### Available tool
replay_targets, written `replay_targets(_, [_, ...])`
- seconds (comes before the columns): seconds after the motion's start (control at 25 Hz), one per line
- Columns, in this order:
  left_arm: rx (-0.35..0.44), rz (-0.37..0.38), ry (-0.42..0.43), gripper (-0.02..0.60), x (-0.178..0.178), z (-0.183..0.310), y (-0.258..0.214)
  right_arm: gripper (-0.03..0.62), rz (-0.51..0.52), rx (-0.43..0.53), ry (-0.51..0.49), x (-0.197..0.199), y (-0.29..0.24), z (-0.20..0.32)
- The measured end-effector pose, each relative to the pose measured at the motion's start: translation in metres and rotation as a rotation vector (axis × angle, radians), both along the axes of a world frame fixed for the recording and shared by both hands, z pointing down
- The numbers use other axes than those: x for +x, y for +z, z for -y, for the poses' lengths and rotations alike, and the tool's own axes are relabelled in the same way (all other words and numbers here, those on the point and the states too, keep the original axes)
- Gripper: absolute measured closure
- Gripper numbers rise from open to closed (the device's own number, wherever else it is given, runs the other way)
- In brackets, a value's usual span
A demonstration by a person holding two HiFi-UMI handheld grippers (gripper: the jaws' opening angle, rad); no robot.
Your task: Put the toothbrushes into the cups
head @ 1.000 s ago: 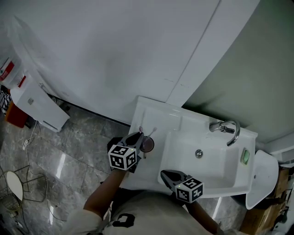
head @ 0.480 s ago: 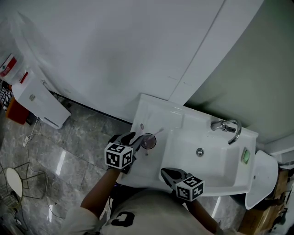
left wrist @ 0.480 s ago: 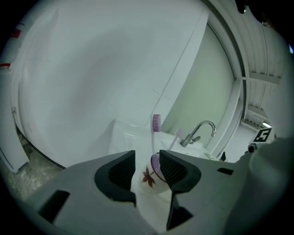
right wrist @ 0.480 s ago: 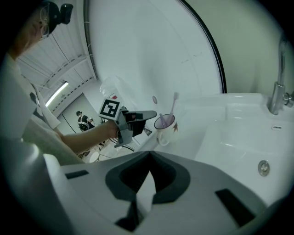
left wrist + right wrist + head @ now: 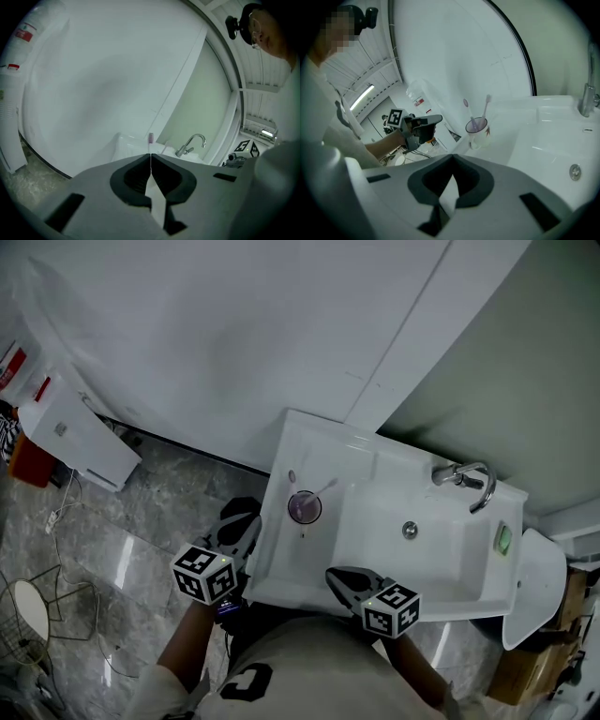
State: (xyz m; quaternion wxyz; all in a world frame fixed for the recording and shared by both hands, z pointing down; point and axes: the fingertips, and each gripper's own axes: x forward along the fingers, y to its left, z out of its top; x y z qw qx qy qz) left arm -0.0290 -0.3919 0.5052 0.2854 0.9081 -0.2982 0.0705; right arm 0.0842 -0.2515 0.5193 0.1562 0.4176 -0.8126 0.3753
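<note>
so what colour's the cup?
The cup is white outside and purple-tinted inside. It shows best in the right gripper view.

White sink (image 5: 441, 563), purple-tinted cup (image 5: 304, 507) — grey-marbled floor (image 5: 141, 521)

Looking down on white sink (image 5: 281, 559). Cup (image 5: 304, 509) on left ledge, two toothbrushes standing in it. One toothbrush (image 5: 293, 488) leans toward wall, other toothbrush (image 5: 323, 490) leans right toward basin. My left gripper (image 5: 242, 524) sits off sink's left edge, over grey marble floor (image 5: 141, 549), near cup but clear of it. Its jaws have just closed, nothing between them. My right gripper (image 5: 335, 576) is over front rim, jaws together, empty. Faucet (image 5: 466, 482) at back right, drain (image 5: 410, 531) mid-basin. White box (image 5: 70, 439) on floor, far left.
</note>
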Motion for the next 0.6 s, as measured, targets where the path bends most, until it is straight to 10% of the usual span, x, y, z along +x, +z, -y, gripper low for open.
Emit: replay_targets(0.6, [0.067, 0.03, 0.071, 0.56, 0.027, -0.035, -0.03, 0.585, -0.05, 0.215, -0.157, -0.01, -0.056, -0.022])
